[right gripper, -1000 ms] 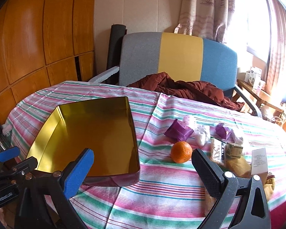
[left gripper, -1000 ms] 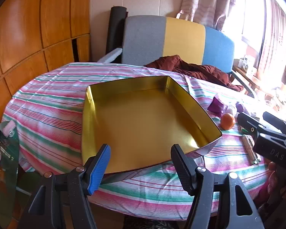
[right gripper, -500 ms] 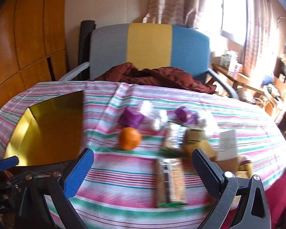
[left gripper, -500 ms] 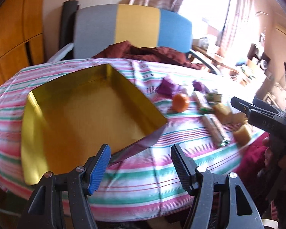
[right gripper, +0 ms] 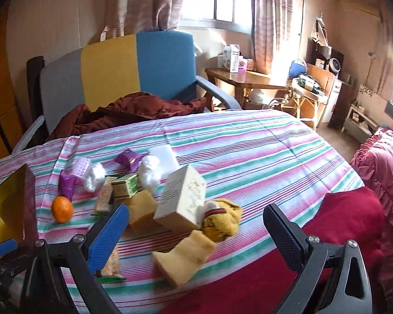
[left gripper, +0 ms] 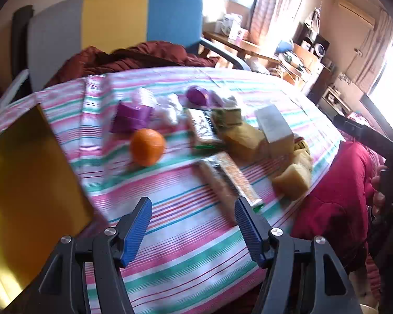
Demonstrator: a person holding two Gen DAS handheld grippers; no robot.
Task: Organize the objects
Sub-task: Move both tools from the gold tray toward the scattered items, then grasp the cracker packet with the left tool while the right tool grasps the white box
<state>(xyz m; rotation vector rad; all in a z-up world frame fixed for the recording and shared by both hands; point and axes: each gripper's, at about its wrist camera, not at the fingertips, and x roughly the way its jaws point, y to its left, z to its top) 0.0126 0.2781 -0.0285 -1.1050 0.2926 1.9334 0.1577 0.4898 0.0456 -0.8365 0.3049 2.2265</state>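
Print on white box (right gripper: 180, 196) apparently illegible

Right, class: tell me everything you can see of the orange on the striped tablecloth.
The orange is small, round and bright, with a smooth, slightly glossy skin and no stem or leaf showing. It lies whole and unpeeled on the striped tablecloth, between the gold tin on one side and the snack packets on the other. A purple packet lies just behind it; whether they touch cannot be told through the blur. No tool touches it.
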